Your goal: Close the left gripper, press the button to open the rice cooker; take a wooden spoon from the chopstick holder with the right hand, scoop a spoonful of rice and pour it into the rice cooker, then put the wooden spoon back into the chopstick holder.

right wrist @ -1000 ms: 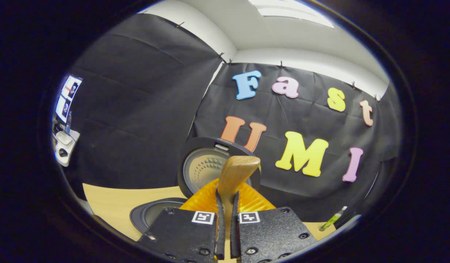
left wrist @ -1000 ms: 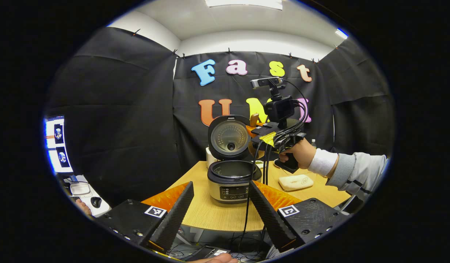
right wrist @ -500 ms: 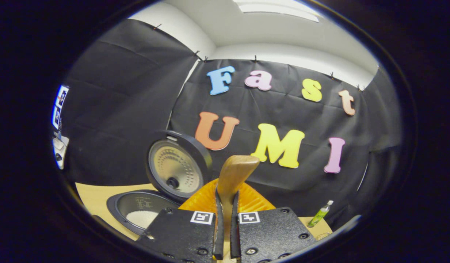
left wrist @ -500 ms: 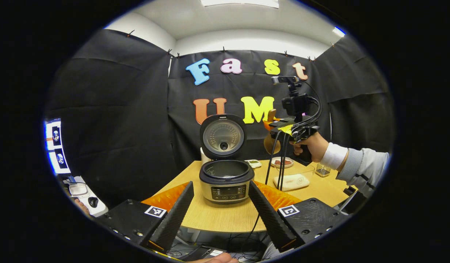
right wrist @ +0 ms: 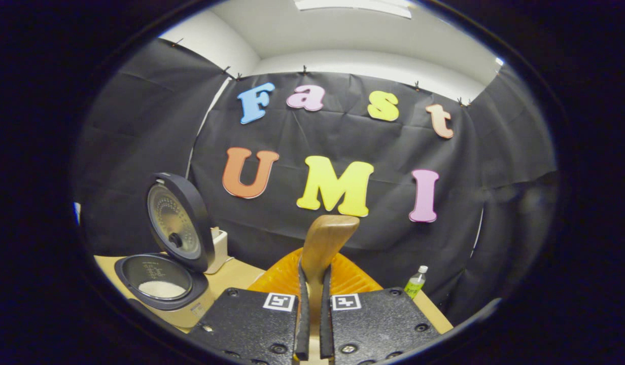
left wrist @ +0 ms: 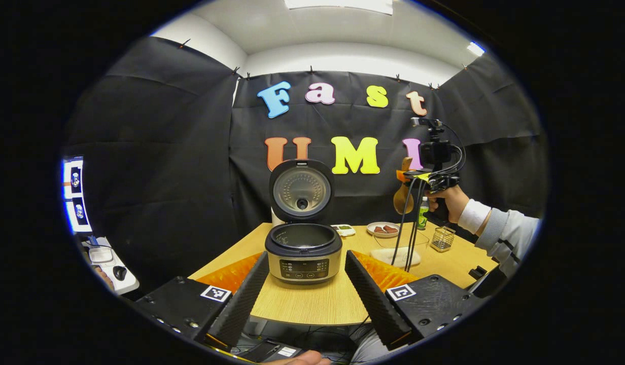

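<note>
The rice cooker (left wrist: 302, 253) stands on the wooden table (left wrist: 317, 304) with its lid (left wrist: 301, 190) upright. My left gripper (left wrist: 305, 294) hangs open in front of it, off the table's near edge, holding nothing. In the right gripper view the cooker (right wrist: 160, 284) sits low on the left, with white rice (right wrist: 162, 289) in its pot. My right gripper (right wrist: 312, 271) is shut on the wooden spoon (right wrist: 326, 238), whose end sticks up past the fingertips. In the left gripper view a hand (left wrist: 447, 200) holds that gripper (left wrist: 414, 177) high, above the wire chopstick holder (left wrist: 443, 238).
A clear container (left wrist: 400, 247) holding something white lies right of the cooker. Two small dishes (left wrist: 383, 229) and a green bottle (left wrist: 422, 215) stand near the back wall. Cables hang from the right gripper down to the table. A side desk with a mouse (left wrist: 109, 258) is at far left.
My right gripper has carried the spoon away from over the cooker, rightward toward the chopstick holder. The cooker has slid left in the right gripper view. The left gripper stays open, nearly still.
</note>
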